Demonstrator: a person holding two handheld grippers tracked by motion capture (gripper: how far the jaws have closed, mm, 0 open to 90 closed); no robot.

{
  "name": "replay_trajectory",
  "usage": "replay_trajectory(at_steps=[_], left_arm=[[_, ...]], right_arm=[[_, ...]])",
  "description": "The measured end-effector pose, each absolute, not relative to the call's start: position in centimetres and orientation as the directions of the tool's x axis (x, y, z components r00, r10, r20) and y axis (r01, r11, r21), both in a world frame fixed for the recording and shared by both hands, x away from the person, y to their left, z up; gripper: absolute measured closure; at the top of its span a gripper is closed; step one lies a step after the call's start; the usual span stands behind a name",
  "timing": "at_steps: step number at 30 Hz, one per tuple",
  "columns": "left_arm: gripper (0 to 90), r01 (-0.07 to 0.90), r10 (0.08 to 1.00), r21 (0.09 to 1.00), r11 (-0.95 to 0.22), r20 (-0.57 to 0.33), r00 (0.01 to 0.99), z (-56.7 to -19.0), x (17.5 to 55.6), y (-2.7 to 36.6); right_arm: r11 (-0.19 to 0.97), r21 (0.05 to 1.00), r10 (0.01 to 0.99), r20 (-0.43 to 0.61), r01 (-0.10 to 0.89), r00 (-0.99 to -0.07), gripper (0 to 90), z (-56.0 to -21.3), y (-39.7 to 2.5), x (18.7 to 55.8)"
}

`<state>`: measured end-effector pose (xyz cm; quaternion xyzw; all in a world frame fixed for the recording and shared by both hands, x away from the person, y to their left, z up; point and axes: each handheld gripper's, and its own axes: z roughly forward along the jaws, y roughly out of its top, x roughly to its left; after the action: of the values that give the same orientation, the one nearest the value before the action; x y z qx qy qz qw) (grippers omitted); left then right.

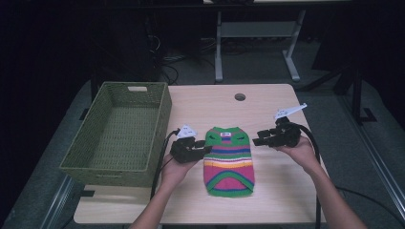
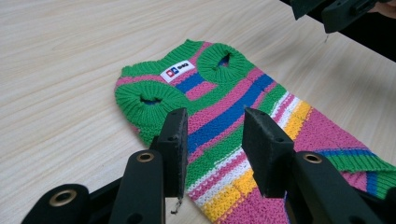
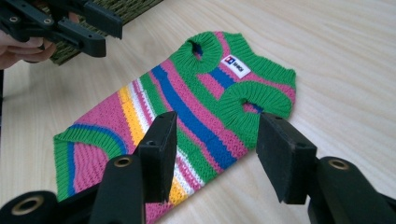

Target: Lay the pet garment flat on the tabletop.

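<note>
A small striped knit sweater (image 1: 229,160) in green, pink, blue, yellow and white lies flat in the middle of the wooden table, its collar and white label toward the far side. My left gripper (image 1: 206,148) hovers at the sweater's left edge, open and empty. In the left gripper view its jaws stand apart over the sweater (image 2: 219,107) near an armhole. My right gripper (image 1: 257,140) is just off the sweater's upper right corner, open, with nothing held. In the right gripper view the sweater (image 3: 187,112) lies beyond the spread jaws, and the left gripper (image 3: 100,35) shows at top left.
A green woven basket (image 1: 119,131) stands empty on the table's left side, close to my left hand. A round cable hole (image 1: 239,97) sits near the table's far edge. Bare wood (image 1: 282,191) lies at the near right. Table legs and cables stand on the floor behind.
</note>
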<state>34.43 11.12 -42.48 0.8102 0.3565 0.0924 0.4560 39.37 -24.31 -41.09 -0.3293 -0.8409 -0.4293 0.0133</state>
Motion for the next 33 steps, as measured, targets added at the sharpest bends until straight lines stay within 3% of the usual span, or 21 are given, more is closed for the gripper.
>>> replay_trajectory(at_steps=[18,33], left_arm=[[54.6,0.486,0.645,0.806,-0.338,-0.177,0.743,-42.6,33.3,11.1],[44.5,0.486,0.618,0.801,-0.349,-0.194,0.762,-42.9,32.4,11.1]], right_arm=[[0.421,0.715,0.529,0.307,0.559,-0.791,42.7,-41.8,-26.4,37.5],[0.416,0.716,0.522,0.316,0.560,-0.792,39.3,-42.2,-27.3,36.0]])
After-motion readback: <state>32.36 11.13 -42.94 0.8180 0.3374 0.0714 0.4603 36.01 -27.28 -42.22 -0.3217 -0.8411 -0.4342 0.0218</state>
